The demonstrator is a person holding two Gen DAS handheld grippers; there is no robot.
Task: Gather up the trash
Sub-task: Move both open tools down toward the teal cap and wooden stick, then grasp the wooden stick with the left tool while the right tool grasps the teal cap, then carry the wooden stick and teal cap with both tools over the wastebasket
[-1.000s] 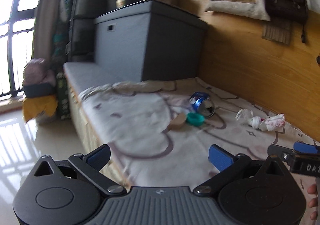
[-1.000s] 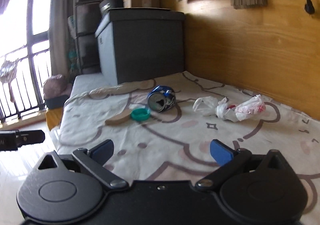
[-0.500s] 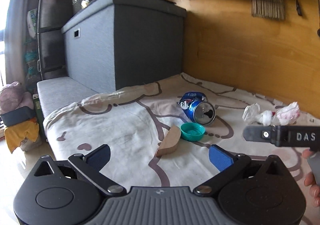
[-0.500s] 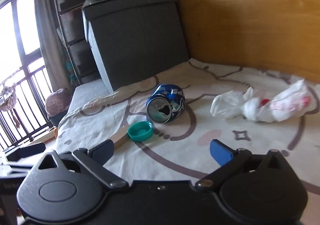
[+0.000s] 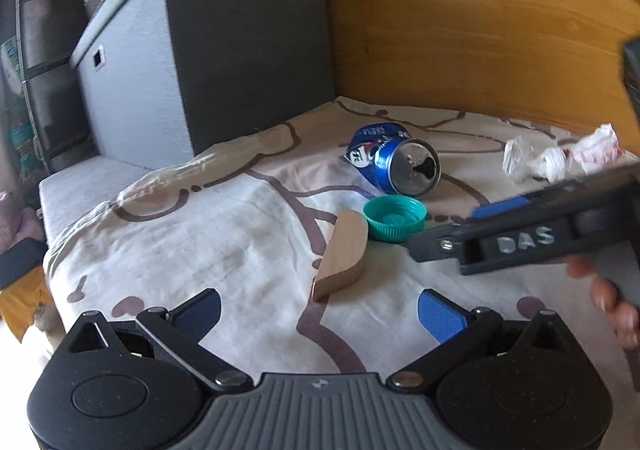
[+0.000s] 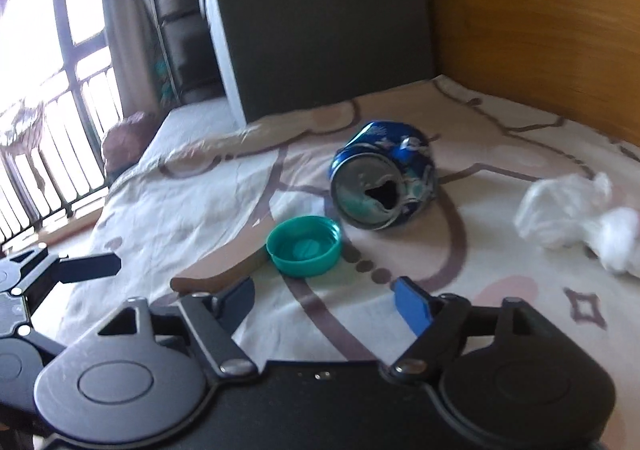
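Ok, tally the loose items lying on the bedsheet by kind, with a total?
Crushed blue can: 1
Teal bottle cap: 1
Wooden piece: 1
Crumpled white wrapper: 1
Total: 4

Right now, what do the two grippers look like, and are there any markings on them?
Both are black, each with two round pivot housings, scissor-like link arms with silver rivets, and blue pads on the jaws. The left gripper has a ribbed grey centre panel; the right gripper has a plain black one. In the left view, the right gripper's side reads "DAS" in pale letters.
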